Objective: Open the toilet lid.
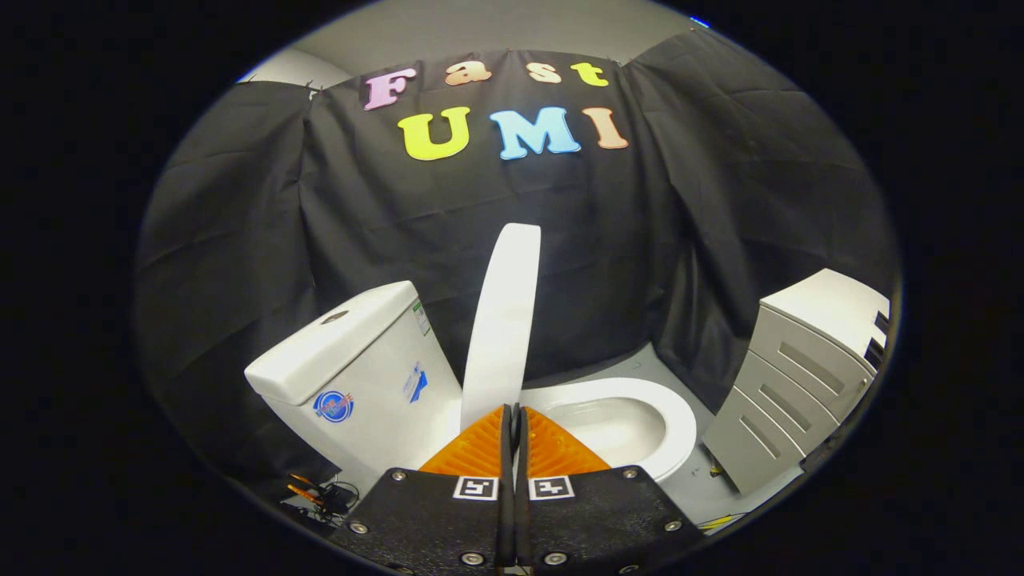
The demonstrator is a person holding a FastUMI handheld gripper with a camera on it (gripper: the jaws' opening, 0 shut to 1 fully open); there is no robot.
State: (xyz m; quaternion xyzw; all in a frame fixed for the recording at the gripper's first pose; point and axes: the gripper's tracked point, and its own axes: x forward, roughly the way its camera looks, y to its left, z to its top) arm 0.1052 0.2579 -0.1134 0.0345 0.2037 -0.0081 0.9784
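- Tool (514, 420): fingers pressed together with only a thin slit between, gripping nothing visible.
- White glossy plastic toilet lid (504, 320): just beyond the fingertips, raised nearly upright on edge, between tank and bowl. Likely light, stiff, slippery; its free front rim seems the best hold.
- White ceramic toilet bowl (632, 420): uncovered, appears empty.
- White ceramic tank (352, 360): lidded, beside the raised lid.
- Grey drawer cabinet (800, 376): drawers closed, well apart.

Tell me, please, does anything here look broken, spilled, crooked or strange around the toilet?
Nothing looks damaged or spilled. The toilet lid stands raised, edge-on just ahead of the gripper, whose fingers are closed together with nothing between them. One untidy spot: loose cables lie on the floor beside the tank. The cabinet stands straight.
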